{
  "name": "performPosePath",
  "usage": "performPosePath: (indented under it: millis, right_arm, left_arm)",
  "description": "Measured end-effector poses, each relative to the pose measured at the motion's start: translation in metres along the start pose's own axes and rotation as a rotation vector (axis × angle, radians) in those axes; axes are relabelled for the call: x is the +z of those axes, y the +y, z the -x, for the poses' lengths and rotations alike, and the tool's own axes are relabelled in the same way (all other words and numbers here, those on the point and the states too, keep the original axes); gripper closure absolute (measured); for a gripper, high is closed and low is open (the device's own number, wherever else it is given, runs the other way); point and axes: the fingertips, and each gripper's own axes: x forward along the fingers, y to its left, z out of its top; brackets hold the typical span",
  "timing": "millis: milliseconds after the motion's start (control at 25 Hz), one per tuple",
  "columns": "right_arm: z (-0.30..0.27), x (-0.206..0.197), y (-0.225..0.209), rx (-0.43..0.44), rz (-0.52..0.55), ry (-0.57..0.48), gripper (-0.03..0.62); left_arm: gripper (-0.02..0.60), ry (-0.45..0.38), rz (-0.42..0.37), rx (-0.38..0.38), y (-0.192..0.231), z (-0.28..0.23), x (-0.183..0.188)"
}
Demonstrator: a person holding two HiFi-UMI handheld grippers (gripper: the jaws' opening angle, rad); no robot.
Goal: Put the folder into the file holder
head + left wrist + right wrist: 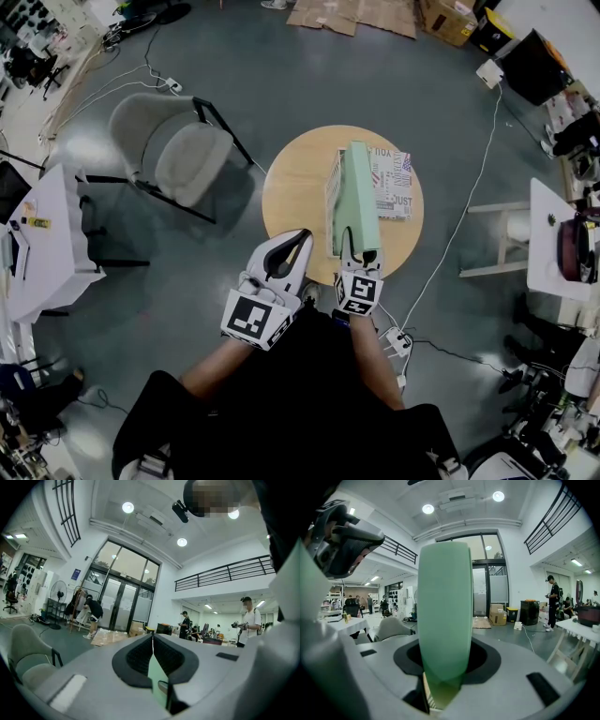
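Grey chair point(173, 150) stands left of the round wooden desk point(291, 192); at the desk's near edge the left hand-held gripper point(300, 238) has its jaws closed together on nothing. Just to its right, the right hand-held gripper point(361, 255) clamps the near end of the pale green folder point(356, 192). The folder stands on edge over the printed file holder point(395, 183) on the desk; whether it already sits inside cannot be told.

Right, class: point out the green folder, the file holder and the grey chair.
green folder point(356, 202), head view, green face.
file holder point(394, 183), head view, printed side.
grey chair point(192, 161), head view, seat cushion.
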Motion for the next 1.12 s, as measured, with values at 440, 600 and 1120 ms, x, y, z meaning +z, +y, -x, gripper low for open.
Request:
performPosePath:
  millis: [440, 600, 1120]
  right_arm:
    - [-0.003, -0.010, 0.000, -0.001, 0.005, 0.024, 0.445]
    - [-0.003, -0.017, 0.001, -0.002, 0.006, 0.038, 0.445]
    - [-0.007, -0.030, 0.003, -0.001, 0.003, 0.075, 0.442]
  left_arm:
    - [0.571, 0.002, 0.003, 0.003, 0.001, -0.001, -0.002]
    - [0.571, 0.001, 0.004, 0.006, 0.003, 0.001, -0.002]
    - [0.571, 0.001, 0.005, 0.008, 0.003, 0.002, -0.003]
